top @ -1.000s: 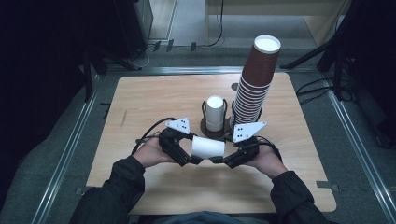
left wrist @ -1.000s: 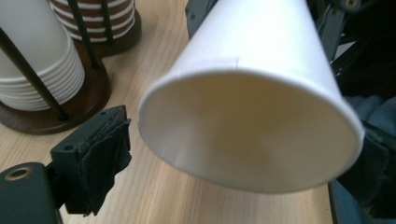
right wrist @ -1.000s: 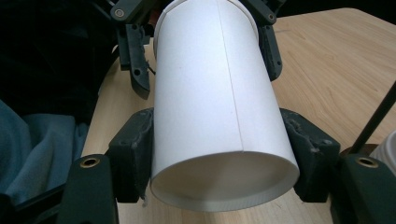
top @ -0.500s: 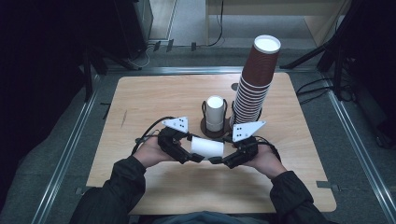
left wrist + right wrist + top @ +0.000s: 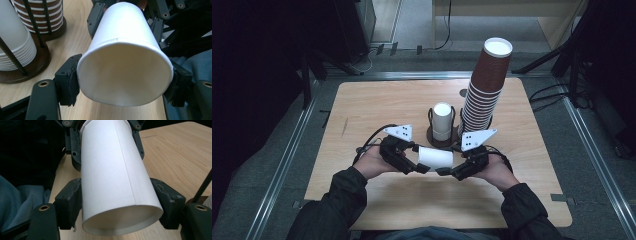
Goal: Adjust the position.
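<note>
White paper cup [image 5: 436,158] lies sideways between both grippers, above table [image 5: 362,110]; left gripper [image 5: 125,82] clamps one end, right gripper [image 5: 120,207] the other; light, thin-walled, crushable; grip gently near stiffer rim.

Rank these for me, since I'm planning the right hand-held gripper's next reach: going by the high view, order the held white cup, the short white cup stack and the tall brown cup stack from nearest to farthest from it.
1. Held white cup: clamped in the right hand-held gripper, lying sideways between both grippers.
2. Short white cup stack: in its holder just behind, slightly left.
3. Tall brown cup stack: behind; its base seems about as close as the white stack, too close to call.
</note>
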